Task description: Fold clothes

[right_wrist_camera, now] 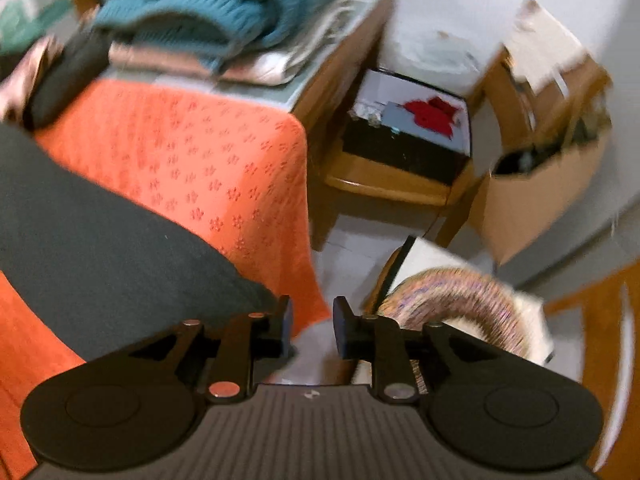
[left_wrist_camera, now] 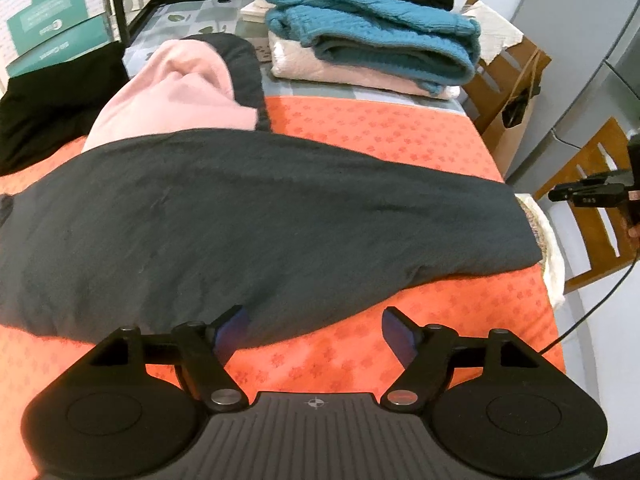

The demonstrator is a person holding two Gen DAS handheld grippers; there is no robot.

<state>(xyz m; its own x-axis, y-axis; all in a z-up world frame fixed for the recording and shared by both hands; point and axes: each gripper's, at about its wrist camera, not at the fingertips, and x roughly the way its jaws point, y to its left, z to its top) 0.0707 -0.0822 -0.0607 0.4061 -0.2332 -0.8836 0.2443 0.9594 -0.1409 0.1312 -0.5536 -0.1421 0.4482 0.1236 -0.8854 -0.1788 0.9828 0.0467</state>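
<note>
Two grippers hang over an orange cloth [left_wrist_camera: 360, 136] that covers the surface. Left gripper [left_wrist_camera: 316, 334] stands with its jaws wide apart and nothing between them; its left fingertip [left_wrist_camera: 232, 330] lies at the near edge of a dark hoodie [left_wrist_camera: 240, 216], though I cannot tell whether it touches. Right gripper [right_wrist_camera: 312, 326] has its jaws a little apart, empty, over the surface's right edge, with the hoodie's end just left of its left finger [right_wrist_camera: 284, 320]. This view is blurred.

Ahead of the left gripper the hoodie lies spread across the cloth, reaching from the left side almost to the right edge. Its hood, pink inside [left_wrist_camera: 176, 88], lies beyond the body, ahead and to the left.

Farther ahead and a little right sits a stack of folded clothes: a teal knit [left_wrist_camera: 372, 28] on top of pale pink and white pieces [left_wrist_camera: 332, 68]. Right of the right gripper, past the surface's edge, are a basket [right_wrist_camera: 460, 308], a wooden chair [right_wrist_camera: 392, 180] and a paper bag [right_wrist_camera: 532, 192].
</note>
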